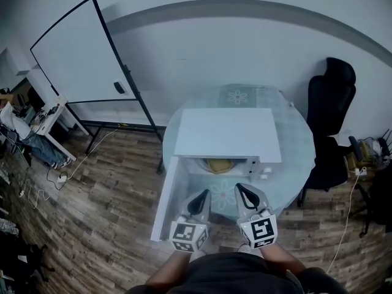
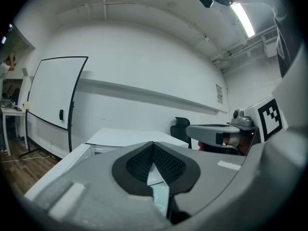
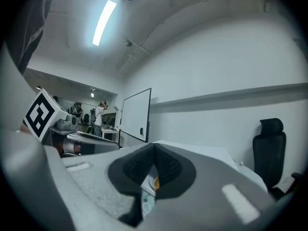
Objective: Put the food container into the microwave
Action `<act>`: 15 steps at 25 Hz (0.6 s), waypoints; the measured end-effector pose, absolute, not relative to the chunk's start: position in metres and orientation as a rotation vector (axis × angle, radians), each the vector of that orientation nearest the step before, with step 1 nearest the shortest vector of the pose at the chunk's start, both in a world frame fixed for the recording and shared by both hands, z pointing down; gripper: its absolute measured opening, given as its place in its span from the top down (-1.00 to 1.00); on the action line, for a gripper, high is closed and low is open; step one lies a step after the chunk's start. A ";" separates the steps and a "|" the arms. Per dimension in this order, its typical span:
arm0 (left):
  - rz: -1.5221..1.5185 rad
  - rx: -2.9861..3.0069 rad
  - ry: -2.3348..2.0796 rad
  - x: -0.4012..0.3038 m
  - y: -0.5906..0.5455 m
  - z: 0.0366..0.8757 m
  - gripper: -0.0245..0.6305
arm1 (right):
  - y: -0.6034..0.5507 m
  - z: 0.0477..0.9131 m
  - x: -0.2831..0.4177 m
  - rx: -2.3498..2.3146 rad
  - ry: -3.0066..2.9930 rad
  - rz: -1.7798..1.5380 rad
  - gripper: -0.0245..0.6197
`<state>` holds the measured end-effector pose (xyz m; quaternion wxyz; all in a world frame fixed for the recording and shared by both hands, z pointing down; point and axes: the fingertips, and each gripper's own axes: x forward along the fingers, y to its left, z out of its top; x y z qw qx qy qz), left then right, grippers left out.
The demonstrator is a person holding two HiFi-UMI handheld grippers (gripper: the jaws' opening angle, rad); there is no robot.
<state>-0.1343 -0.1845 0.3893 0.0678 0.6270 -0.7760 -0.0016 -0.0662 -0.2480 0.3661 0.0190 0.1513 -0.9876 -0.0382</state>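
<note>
A white microwave (image 1: 226, 133) stands on a round glass table (image 1: 300, 146), its door (image 1: 166, 198) swung open to the left. Inside the cavity sits a yellow food container (image 1: 219, 163), only partly visible under the top edge. Both grippers hover just in front of the opening, side by side and pointing at it. My left gripper (image 1: 205, 193) is shut with nothing in it, its jaws meeting at the tips (image 2: 154, 144). My right gripper (image 1: 240, 188) is also shut and empty (image 3: 154, 146); a sliver of the yellow container (image 3: 156, 182) shows below its closed jaws.
A whiteboard on a stand (image 1: 79, 54) is at the back left. A black office chair (image 1: 331, 103) stands right of the table. A white desk with clutter (image 1: 43, 115) and cables on the wooden floor (image 1: 43, 185) are at the left.
</note>
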 end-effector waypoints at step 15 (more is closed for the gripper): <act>0.021 1.849 -2.333 -0.133 -0.183 0.399 0.94 | -0.246 0.366 -0.065 0.386 -3.075 -0.078 0.92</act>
